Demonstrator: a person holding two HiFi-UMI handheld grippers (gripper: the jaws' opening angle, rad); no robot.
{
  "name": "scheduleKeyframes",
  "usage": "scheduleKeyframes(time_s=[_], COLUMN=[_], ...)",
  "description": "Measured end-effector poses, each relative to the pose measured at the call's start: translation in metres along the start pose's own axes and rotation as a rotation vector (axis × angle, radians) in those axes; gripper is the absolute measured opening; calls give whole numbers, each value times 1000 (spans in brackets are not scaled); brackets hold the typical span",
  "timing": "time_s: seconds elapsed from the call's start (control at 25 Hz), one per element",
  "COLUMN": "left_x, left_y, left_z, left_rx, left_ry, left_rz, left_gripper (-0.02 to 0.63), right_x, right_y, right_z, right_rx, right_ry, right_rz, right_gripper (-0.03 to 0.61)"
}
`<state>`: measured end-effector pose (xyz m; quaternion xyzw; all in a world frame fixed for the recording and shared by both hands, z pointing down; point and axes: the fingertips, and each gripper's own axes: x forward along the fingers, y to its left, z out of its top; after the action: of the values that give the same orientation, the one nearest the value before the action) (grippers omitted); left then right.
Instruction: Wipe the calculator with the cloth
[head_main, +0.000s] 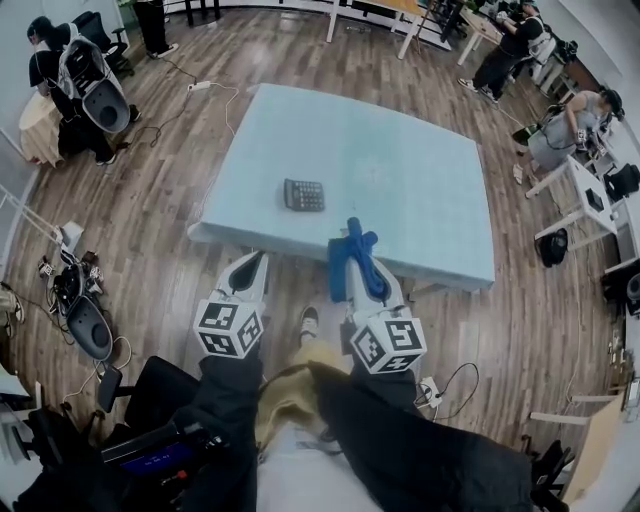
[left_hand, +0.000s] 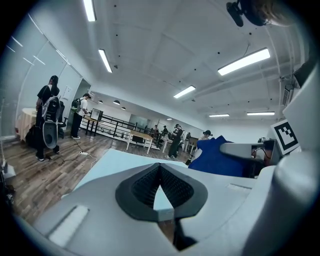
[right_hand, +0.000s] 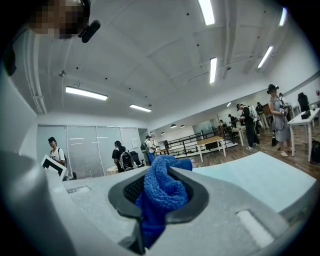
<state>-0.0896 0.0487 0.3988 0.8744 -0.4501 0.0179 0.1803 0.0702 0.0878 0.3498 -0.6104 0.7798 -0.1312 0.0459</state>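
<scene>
A dark calculator (head_main: 304, 194) lies flat on the pale blue table (head_main: 420, 170), a little left of its middle. My right gripper (head_main: 352, 256) is shut on a blue cloth (head_main: 356, 258) at the table's near edge, below and right of the calculator. In the right gripper view the blue cloth (right_hand: 161, 196) bulges up between the jaws of my right gripper (right_hand: 159, 200). My left gripper (head_main: 250, 274) hangs just short of the table's near edge, its jaws shut with nothing in them. The left gripper view has my left gripper (left_hand: 160, 192), the table (left_hand: 120, 160) ahead and the blue cloth (left_hand: 215, 159) at right.
Wooden floor surrounds the table. Several people stand or sit at the room's edges, and white desks (head_main: 585, 195) line the right side. Bags and cables (head_main: 75, 300) lie on the floor at left. A power strip (head_main: 200, 86) lies beyond the table's far left corner.
</scene>
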Motion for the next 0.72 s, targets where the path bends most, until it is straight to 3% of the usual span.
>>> scheduleKeyframes(time_s=[0.72], left_x=[181], left_y=[47], left_z=[32], left_rx=[-11], left_ry=[68], left_rz=[87], left_gripper=[2], right_x=[164], right_y=[-115], right_z=[18], right_rx=[73], right_ry=[70], right_rz=[60], right_gripper=[57])
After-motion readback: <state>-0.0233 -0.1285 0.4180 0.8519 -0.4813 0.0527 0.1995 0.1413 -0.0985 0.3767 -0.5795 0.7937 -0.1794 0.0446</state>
